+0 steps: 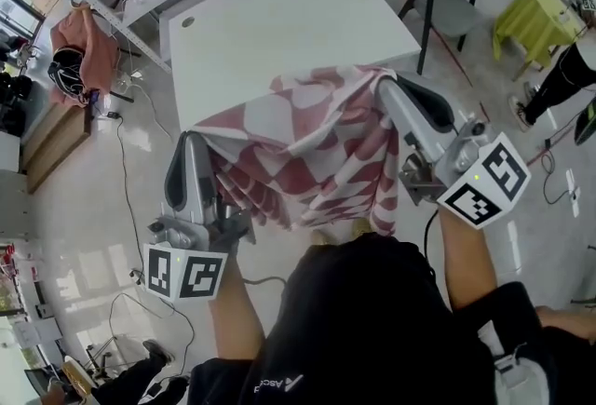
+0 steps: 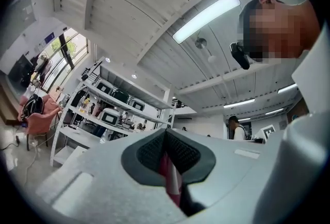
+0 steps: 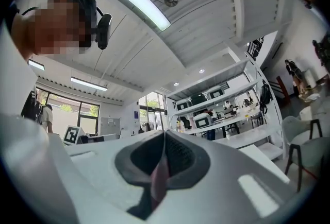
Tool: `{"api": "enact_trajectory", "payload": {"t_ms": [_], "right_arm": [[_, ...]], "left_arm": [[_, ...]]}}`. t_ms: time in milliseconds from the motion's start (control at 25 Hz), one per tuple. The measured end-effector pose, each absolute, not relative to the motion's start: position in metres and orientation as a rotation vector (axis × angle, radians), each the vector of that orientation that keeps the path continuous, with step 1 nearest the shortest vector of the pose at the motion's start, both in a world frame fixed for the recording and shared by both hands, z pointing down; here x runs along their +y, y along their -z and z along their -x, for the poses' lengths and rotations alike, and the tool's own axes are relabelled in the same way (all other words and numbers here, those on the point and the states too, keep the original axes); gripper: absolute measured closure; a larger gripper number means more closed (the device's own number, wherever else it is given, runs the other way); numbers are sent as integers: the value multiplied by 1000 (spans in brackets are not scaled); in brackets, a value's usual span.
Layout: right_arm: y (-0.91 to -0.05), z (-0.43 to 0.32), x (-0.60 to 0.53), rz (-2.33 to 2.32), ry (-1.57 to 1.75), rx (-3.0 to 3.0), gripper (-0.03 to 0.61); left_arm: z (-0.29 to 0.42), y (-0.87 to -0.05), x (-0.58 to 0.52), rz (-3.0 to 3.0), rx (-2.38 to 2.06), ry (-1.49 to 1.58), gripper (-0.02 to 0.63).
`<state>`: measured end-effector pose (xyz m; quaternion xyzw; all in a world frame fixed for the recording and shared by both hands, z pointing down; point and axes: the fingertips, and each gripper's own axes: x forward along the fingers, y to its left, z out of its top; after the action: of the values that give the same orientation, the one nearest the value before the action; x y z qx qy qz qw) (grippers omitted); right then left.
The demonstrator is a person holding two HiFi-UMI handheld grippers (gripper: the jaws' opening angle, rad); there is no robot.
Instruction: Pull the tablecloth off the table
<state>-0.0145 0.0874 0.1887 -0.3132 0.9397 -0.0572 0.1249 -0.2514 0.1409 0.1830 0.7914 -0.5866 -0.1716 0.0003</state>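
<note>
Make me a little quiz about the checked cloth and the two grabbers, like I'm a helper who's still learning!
1. True or false: the tablecloth lies flat over the whole table.
2. Which colours are the tablecloth's checks? A: blue and black. B: red and white. C: orange and purple.
3. Fill the gap: the left gripper and the right gripper are both shut on the ____.

Key: 1 false, it is bunched up at the near edge and most of the table is bare; 2 B; 3 tablecloth.
</note>
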Motion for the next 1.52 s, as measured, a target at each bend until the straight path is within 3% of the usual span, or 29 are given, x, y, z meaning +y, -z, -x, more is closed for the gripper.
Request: {"api": "enact_trajectory", "payload": {"t_ms": [1520], "right_arm": [[-226, 0, 54, 1064, 152, 2787, 575]], "left_arm": [[247, -204, 109, -2463, -1794, 513, 603]]}}
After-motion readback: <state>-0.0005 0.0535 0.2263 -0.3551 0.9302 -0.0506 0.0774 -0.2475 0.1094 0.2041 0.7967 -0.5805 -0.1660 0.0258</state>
